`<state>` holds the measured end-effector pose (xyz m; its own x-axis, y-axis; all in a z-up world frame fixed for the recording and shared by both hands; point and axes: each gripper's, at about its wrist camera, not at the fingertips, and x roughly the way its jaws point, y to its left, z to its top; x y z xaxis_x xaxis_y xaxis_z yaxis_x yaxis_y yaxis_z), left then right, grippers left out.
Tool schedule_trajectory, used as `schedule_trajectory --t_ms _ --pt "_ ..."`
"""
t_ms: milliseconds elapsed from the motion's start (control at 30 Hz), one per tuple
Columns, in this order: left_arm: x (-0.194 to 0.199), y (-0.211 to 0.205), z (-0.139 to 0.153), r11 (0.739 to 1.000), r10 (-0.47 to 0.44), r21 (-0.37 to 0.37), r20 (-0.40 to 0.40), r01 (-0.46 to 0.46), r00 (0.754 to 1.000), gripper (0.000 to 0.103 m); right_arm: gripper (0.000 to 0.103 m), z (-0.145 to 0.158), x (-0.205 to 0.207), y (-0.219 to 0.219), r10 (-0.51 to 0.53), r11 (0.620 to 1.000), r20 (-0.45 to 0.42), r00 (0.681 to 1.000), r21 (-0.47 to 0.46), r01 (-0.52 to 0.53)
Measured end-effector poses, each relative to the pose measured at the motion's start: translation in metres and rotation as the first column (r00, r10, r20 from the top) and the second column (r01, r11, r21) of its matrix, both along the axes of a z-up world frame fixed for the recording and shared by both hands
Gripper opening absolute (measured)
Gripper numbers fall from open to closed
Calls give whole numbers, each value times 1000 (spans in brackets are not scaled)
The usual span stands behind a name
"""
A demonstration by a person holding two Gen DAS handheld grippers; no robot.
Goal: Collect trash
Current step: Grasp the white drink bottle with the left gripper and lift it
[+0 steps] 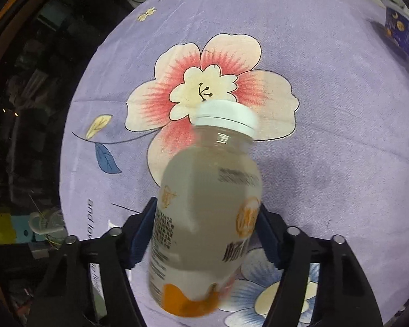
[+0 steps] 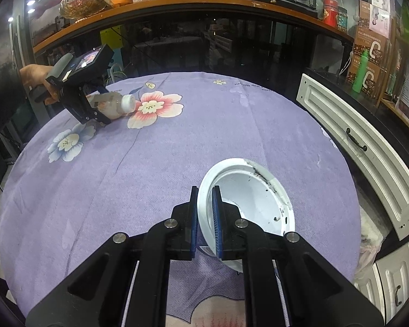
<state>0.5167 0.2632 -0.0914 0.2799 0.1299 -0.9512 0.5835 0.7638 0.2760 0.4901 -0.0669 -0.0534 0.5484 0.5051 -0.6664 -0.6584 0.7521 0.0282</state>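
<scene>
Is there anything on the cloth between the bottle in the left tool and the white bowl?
Nothing visible. In the right wrist view, only bare purple cloth lies between the bottle and the white bowl clamped by the right tool.

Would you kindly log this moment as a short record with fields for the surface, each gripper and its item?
surface: purple floral tablecloth
left gripper: jaws around the plastic bottle, pads at its sides
bottle: white cap, pale liquid, lying tilted on the cloth
right gripper: shut on the rim of the white bowl
bowl: tilted, dark specks inside
</scene>
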Motion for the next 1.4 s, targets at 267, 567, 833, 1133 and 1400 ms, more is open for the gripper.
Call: schedule_trajectory --t_ms 267,567,833,1133,1400 --pt "0 -2 3 994 91 -54 6 -90 996 61 11 11 -11 -4 2 1000 12 1000 21 -3" --pt "-9 -48 7 967 169 -202 44 -157 985 61 11 25 -38 -28 -15 999 28 999 51 14" --pt "-34 -105 14 939 176 -315 86 -141 981 61 5 29 -67 -57 -35 996 36 999 87 32" --pt "-83 -148 27 881 228 -453 151 -137 962 61 7 25 -68 -64 5 996 11 1000 92 -6" --pt "-135 -164 46 839 262 -533 218 -110 940 61 58 11 -47 -10 67 995 32 997 -82 -64"
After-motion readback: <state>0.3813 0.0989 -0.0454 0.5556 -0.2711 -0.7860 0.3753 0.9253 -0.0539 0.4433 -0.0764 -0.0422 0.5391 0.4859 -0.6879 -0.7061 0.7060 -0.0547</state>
